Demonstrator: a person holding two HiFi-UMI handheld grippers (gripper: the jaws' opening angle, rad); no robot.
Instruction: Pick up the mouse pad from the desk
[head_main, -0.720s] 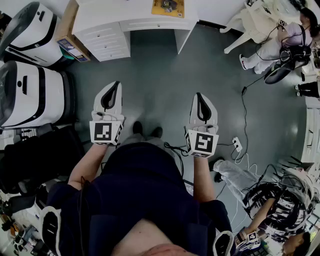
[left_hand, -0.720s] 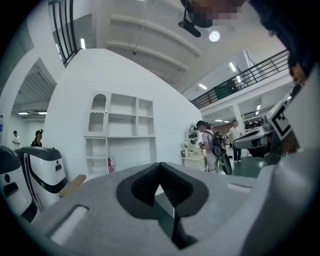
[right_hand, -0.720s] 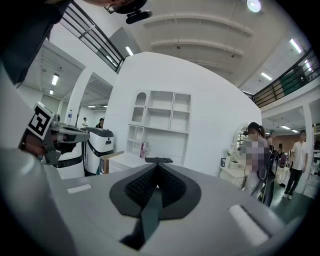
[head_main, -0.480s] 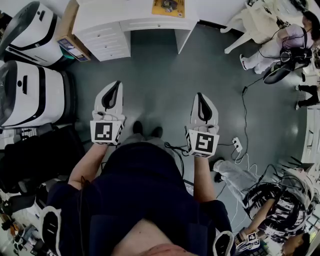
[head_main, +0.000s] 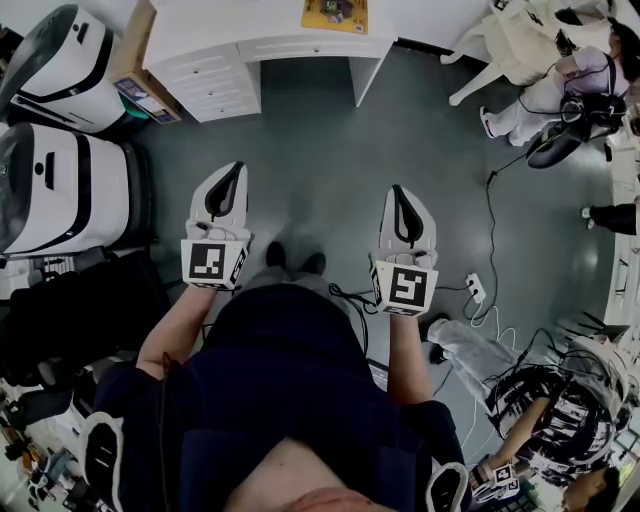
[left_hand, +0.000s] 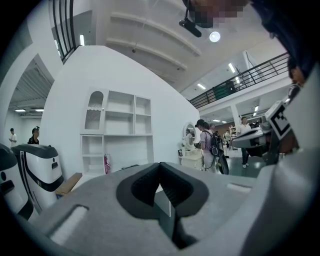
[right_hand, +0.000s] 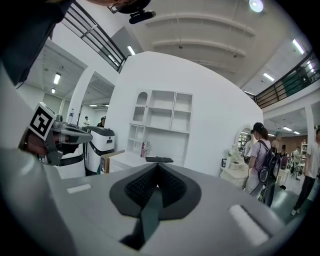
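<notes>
The mouse pad (head_main: 335, 14), a yellow rectangle with a dark item on it, lies on the white desk (head_main: 230, 25) at the far edge of the head view. Both grippers hover level over the grey floor, well short of the desk. My left gripper (head_main: 236, 167) is shut with nothing in it; its dark pads meet at the tip (left_hand: 160, 164). My right gripper (head_main: 397, 189) is likewise shut and empty (right_hand: 158, 165). In the right gripper view the desk (right_hand: 131, 159) stands ahead with a dark flat object (right_hand: 159, 160) on top.
Two white machines (head_main: 60, 185) and a cardboard box (head_main: 140, 70) stand left of the desk. A white chair (head_main: 500, 50) and a seated person (head_main: 575, 85) are at the upper right. A power strip (head_main: 475, 290) with cables lies on the floor to the right.
Both grippers hold still. Only a person at the right edge has shifted.
</notes>
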